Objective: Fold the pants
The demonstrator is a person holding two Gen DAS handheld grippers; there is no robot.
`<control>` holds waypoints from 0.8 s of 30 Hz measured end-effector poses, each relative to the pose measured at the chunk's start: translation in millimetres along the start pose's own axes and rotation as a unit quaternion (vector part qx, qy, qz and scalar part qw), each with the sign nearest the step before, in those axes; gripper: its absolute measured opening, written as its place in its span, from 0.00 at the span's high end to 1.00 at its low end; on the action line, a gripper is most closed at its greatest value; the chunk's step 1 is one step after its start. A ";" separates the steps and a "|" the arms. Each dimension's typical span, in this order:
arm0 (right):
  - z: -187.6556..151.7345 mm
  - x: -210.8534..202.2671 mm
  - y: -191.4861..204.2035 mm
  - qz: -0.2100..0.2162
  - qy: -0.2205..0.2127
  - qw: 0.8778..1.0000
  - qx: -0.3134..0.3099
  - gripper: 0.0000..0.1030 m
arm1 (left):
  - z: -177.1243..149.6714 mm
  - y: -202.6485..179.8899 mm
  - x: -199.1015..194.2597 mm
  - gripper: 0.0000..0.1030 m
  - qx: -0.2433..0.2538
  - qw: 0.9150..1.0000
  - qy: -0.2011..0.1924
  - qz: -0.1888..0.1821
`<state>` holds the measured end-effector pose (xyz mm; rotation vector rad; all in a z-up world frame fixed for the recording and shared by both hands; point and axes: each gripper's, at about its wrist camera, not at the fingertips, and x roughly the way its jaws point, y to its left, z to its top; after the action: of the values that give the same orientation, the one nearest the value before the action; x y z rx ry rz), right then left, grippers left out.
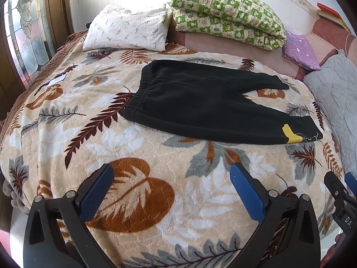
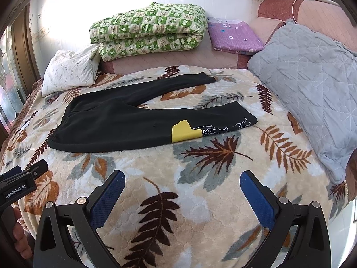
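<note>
Black pants (image 1: pixel 200 102) lie flat on the leaf-patterned blanket (image 1: pixel 156 178), waistband to the left, both legs spread apart to the right. The near leg has a yellow patch (image 1: pixel 290 134) and white print by the cuff. The pants also show in the right wrist view (image 2: pixel 116 125), with the yellow patch (image 2: pixel 183 131). My left gripper (image 1: pixel 173 172) is open and empty, above the blanket short of the pants. My right gripper (image 2: pixel 183 178) is open and empty, also short of the pants. Each gripper shows at the edge of the other's view.
A white pillow (image 1: pixel 127 31), a folded green quilt (image 1: pixel 227 15) and a purple folded cloth (image 1: pixel 301 49) lie at the far side of the bed. A grey pillow (image 2: pixel 312 84) lies at the right. A glass-panelled door (image 1: pixel 24 33) stands at the left.
</note>
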<state>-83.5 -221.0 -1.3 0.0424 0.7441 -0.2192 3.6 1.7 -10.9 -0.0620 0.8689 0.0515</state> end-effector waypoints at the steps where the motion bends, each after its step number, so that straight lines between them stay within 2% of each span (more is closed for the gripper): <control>1: -0.1 0.0 0.0 0.000 0.000 1.000 0.000 0.00 | 0.3 -0.1 0.3 0.00 0.000 1.000 0.000 0.000; 17: 0.9 6.3 2.7 0.002 0.008 1.000 -0.004 0.00 | 5.1 -7.6 11.7 0.00 0.011 1.000 0.014 0.001; 24: 11.4 18.0 2.2 0.004 0.011 1.000 -0.009 0.00 | 12.7 -11.3 20.6 0.00 0.011 1.000 0.017 0.000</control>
<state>-62.6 -223.5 -5.2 0.0298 0.7669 -0.2043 27.3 -8.2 -18.0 -0.0422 0.9036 0.0415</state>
